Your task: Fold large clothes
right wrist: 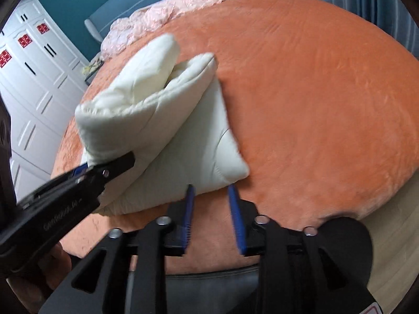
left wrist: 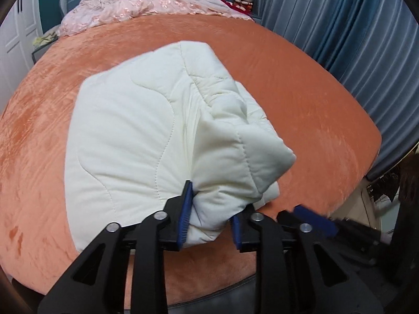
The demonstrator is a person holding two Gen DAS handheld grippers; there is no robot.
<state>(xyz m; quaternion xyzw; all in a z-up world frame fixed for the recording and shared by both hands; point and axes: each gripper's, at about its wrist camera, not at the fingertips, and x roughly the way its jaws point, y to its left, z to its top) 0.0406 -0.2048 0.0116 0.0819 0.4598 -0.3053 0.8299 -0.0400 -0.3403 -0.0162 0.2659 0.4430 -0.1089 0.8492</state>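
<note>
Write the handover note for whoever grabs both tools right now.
Left tool: shut on a bunched near corner of the cream quilted garment, lifting it.
Right tool: open, holds nothing, at the garment's near edge.
Garment lies partly folded on the orange bed cover.
Done: several layers folded over.
Left: lay the lifted part down, square the bundle.

The right finger of the left tool (left wrist: 210, 210) is largely buried behind a bunched fold of the cream quilted garment (left wrist: 146, 141), its pad barely showing. In the left wrist view the right tool (left wrist: 314, 221) is a motion-blurred streak at the bed's (left wrist: 301, 86) near corner. In the right wrist view the garment's raised far flap (right wrist: 154, 60) smears. Small figures (left wrist: 243, 0) beyond the pink bedding (left wrist: 146, 9) are too small to identify.
</note>
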